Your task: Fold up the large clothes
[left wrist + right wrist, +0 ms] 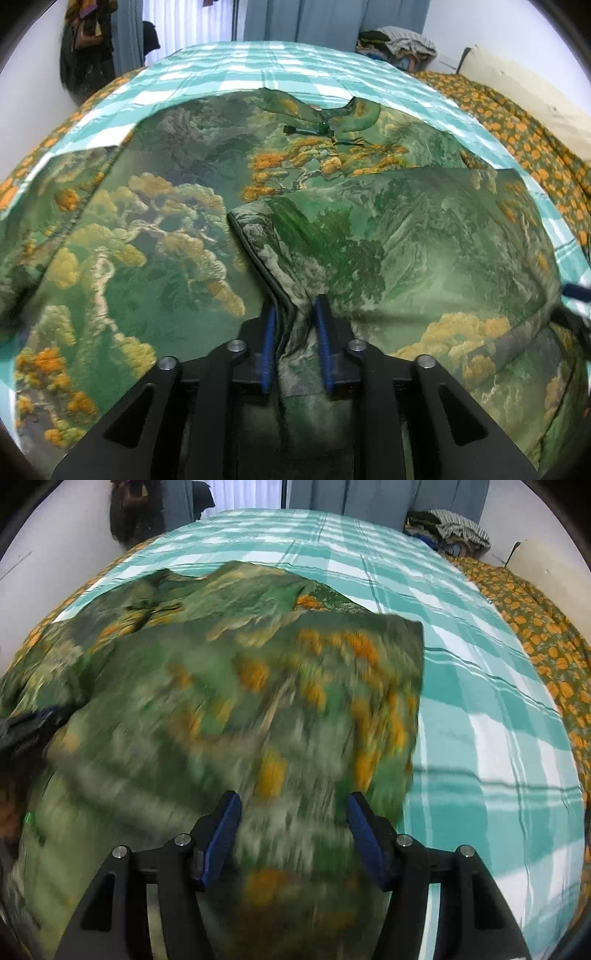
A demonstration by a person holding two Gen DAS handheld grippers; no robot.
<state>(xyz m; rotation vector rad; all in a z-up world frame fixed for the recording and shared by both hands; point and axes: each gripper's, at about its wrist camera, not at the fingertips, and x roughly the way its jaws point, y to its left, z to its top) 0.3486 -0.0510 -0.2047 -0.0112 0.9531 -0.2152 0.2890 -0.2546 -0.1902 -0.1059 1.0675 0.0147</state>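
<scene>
Left gripper (295, 325) pinching folded edge of green landscape-print garment (177, 229); right gripper (291, 827) spread wide, gripping nothing.
Garment lies spread on teal checked sheet (258, 62), collar (325, 118) toward 12 o'clock, one panel folded over from 3 o'clock. Right wrist view: cloth (258, 701) motion-blurred under the parted blue fingers (221, 834), bare sheet (480, 701) at 3 o'clock. Clothes pile (399, 44) at 1 o'clock on the bed's far end.
</scene>
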